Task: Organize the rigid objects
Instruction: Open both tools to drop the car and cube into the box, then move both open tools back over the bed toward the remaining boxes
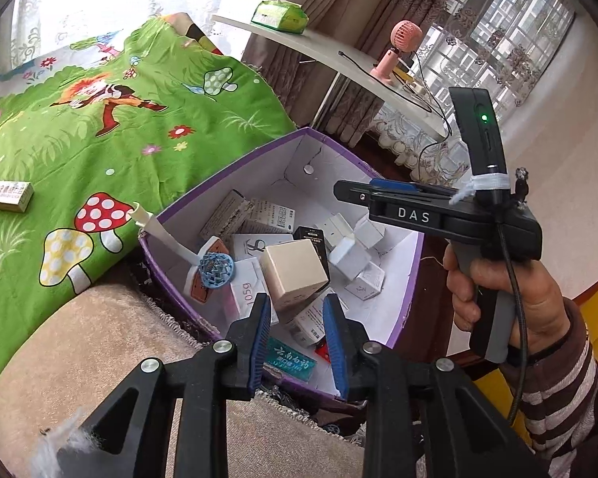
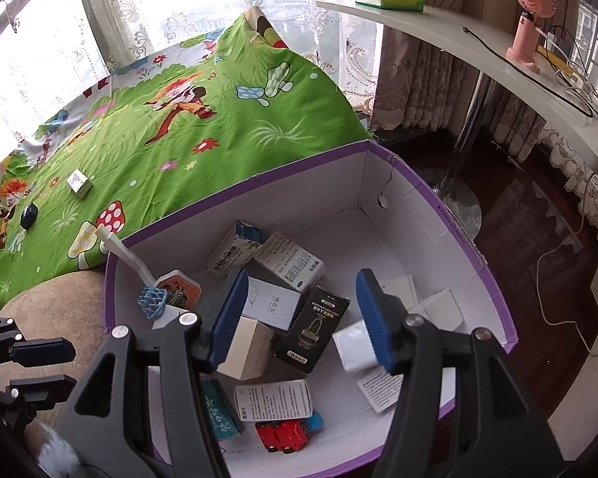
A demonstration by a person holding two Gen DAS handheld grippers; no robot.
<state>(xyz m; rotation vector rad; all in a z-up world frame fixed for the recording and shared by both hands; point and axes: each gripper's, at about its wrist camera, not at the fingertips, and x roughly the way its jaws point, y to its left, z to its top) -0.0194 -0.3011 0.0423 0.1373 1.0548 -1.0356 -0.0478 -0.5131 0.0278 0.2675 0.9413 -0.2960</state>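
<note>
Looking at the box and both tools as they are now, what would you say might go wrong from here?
1. The purple box sits at the cushion's edge beside the floor; a push might tip it.
2. The white brush leans over the rim and could be knocked out.
3. Both tools, left tool and right tool, hang open over the same pile, so they may collide reaching for the beige box.

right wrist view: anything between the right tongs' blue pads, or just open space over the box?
Nothing is held. The right tongs stand open over the purple box; in the gap the right wrist view shows only a black carton lying below.
</note>
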